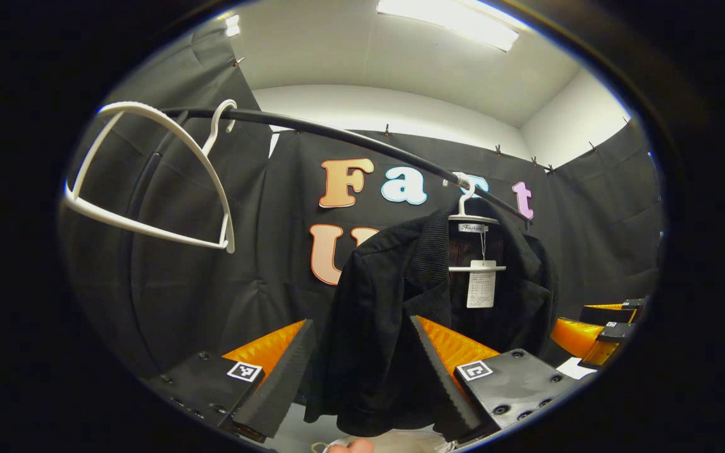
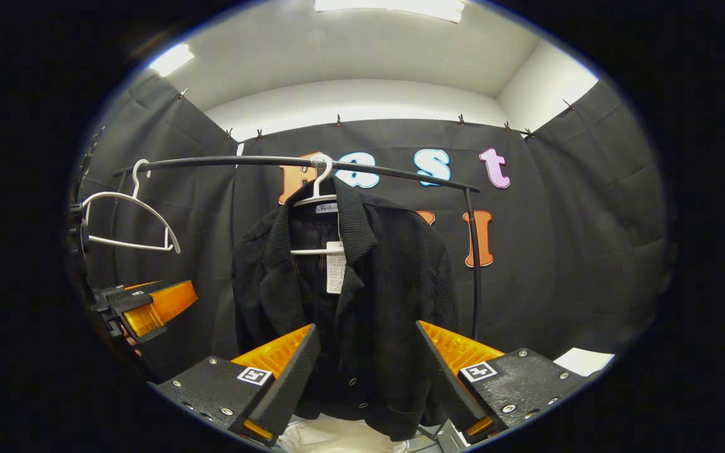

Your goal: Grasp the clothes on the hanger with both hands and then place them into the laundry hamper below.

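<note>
Right gripper view: jacket point(image 2: 362, 302) between wide jaws, untouched.

Black jacket point(image 2: 362, 302) with white tag point(image 2: 335, 275), white hangers point(image 1: 148, 182), black rail point(image 2: 262, 162).

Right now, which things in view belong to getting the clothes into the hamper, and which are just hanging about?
For the job:
- black jacket on its white hanger
- left gripper, open
- right gripper, open
- something white low between the right gripper's fingers, maybe the hamper; cannot tell

Not part of it:
- empty hanger
- black rail
</note>
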